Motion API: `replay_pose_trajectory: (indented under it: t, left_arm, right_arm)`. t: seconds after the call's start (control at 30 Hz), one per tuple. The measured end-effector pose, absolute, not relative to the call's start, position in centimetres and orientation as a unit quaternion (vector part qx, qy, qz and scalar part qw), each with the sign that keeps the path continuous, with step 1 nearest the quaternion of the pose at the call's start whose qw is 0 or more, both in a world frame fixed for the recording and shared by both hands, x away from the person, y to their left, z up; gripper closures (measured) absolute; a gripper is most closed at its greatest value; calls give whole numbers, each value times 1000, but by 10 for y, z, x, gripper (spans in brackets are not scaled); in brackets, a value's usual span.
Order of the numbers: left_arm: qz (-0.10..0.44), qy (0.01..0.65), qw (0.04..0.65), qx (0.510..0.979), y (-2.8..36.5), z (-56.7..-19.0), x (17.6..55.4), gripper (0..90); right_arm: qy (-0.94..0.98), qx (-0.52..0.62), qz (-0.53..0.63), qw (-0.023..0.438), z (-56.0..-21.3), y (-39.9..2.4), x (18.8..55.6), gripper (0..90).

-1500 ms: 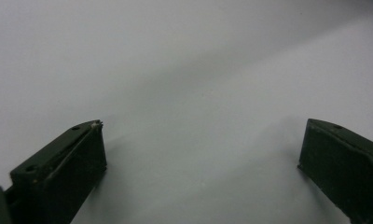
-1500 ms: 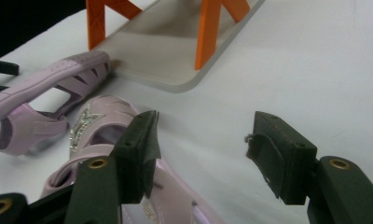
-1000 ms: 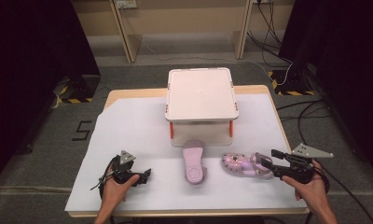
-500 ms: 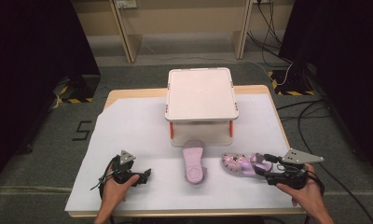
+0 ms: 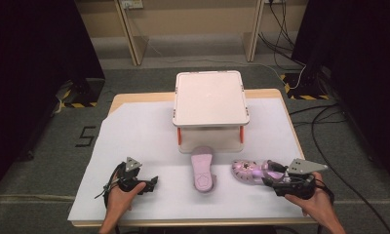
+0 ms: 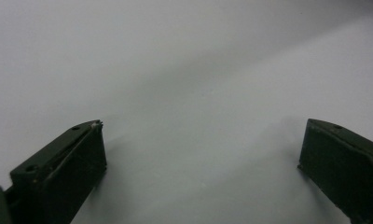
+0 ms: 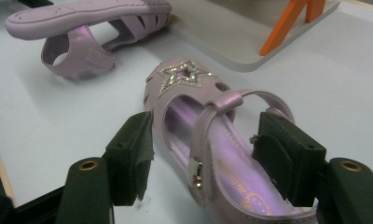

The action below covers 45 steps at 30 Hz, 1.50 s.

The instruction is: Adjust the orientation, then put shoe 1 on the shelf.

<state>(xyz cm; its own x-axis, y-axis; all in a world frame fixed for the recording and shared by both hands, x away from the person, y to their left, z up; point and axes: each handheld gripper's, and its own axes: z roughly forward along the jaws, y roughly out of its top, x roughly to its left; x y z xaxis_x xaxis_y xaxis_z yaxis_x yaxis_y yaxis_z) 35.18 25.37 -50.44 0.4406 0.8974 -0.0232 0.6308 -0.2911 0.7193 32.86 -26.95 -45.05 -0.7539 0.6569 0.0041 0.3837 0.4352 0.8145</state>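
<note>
A purple sandal with a glittery star (image 5: 247,171) (image 7: 184,77) lies upright on the white table sheet (image 5: 144,136), front right. My right gripper (image 5: 272,171) (image 7: 205,149) is open, its jaws straddling the sandal's heel end and strap, one on each side. A second purple sandal (image 5: 203,168) (image 7: 82,18) lies sole up at the front centre, its toe near the stand. My left gripper (image 5: 152,182) (image 6: 201,154) rests open on the sheet at the front left, nothing between its fingers.
A white two-level stand (image 5: 210,95) on orange legs (image 7: 287,23) sits at the table's back centre, its base plate (image 7: 231,44) just beyond both sandals. Bare sheet stretches to the left. Cables run over the floor at the right.
My right gripper has slid left and lower along the table, so its jaws now straddle the star sandal's heel. The left gripper and both sandals have stayed put.
</note>
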Motion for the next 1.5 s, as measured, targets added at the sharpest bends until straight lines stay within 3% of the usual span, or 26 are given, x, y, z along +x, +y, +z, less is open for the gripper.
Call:
replay_pose_trajectory:
  t: [0.07,0.23,0.33,0.53,0.77,0.9,1.03,1.37,1.5]
  left_arm:
    - [198,491,338,779,254,-504,352,0]
    - [198,491,338,779,254,-504,352,0]
    - [197,491,338,778,254,-504,352,0]
    - [198,491,338,778,254,-504,352,0]
    - [198,491,338,778,254,-504,352,0]
    - [197,491,338,778,254,-504,352,0]
    - [198,491,338,778,254,-504,352,0]
    - [198,491,338,779,254,-504,352,0]
    - [198,491,337,779,254,-504,352,0]
  right_arm:
    - [839,301,423,160,-453,-266,329,450]
    - [851,295,407,150,-458,-257,331,684]
    - [837,327,419,132,-455,-255,329,748]
    - [815,370,439,82,-453,-237,319,628]
    - [831,354,419,86,-445,-226,306,489]
    - [827,340,433,115,-435,-234,296,491]
    - [820,325,438,174,-427,-241,294,496]
    - [855,273,389,208,-442,-237,311,462]
    - [860,254,393,201,-448,-231,321,504]
